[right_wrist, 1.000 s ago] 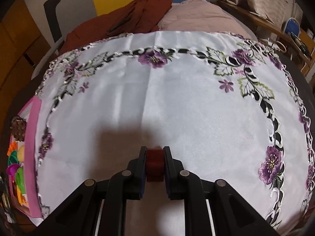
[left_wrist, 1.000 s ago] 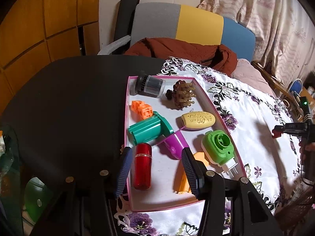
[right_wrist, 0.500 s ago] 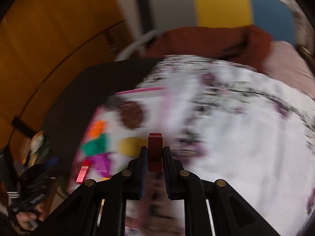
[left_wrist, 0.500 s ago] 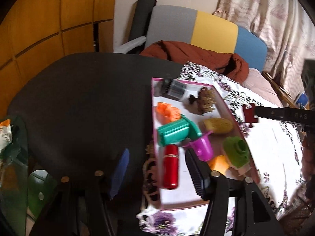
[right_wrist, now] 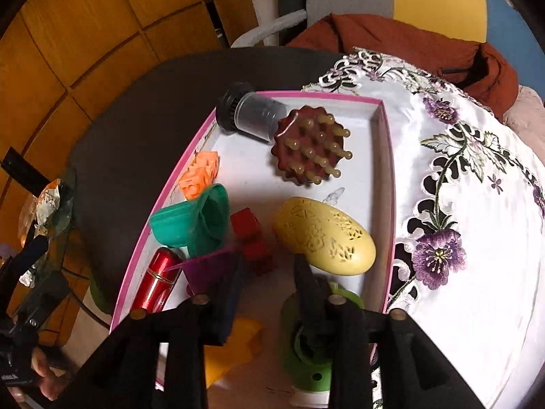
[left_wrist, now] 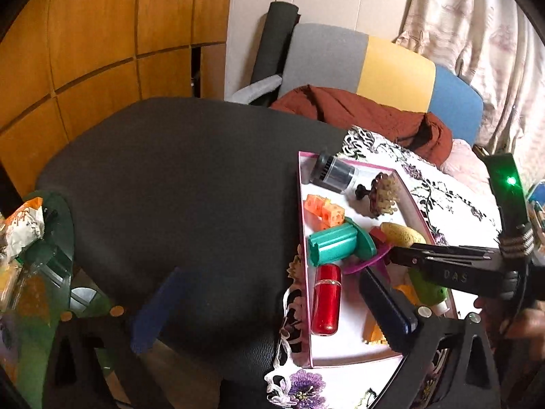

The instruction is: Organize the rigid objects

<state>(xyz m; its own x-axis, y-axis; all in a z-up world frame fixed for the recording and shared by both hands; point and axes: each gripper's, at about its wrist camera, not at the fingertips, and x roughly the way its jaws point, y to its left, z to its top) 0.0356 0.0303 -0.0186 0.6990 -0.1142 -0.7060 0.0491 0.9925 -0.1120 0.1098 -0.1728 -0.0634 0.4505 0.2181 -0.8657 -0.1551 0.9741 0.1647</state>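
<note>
A dark red block (right_wrist: 250, 235) lies in the pink-rimmed white tray (right_wrist: 388, 170), between a teal piece (right_wrist: 190, 221) and a yellow oval (right_wrist: 323, 235). My right gripper (right_wrist: 269, 272) hangs just behind the block with its jaws opening, and its pads are off the block. In the left wrist view the right gripper (left_wrist: 391, 255) reaches in over the tray (left_wrist: 299, 204), near the block (left_wrist: 376, 233). My left gripper (left_wrist: 269, 306) is opening wide at the tray's near left corner and holds nothing. A red cylinder (left_wrist: 325, 303) lies loose in the tray ahead of it.
The tray also holds a black-capped jar (right_wrist: 252, 112), a brown massage brush (right_wrist: 310, 150), orange cubes (right_wrist: 201, 173), a purple scoop (right_wrist: 211, 269) and a green plug (right_wrist: 310, 351). A black table (left_wrist: 170, 170) lies left, a floral cloth (right_wrist: 477, 238) right, a chair (left_wrist: 374, 64) behind.
My right gripper carried the dark red block from the cloth to the tray and let it go there. My left jaws spread wide and drew back left from the red cylinder.
</note>
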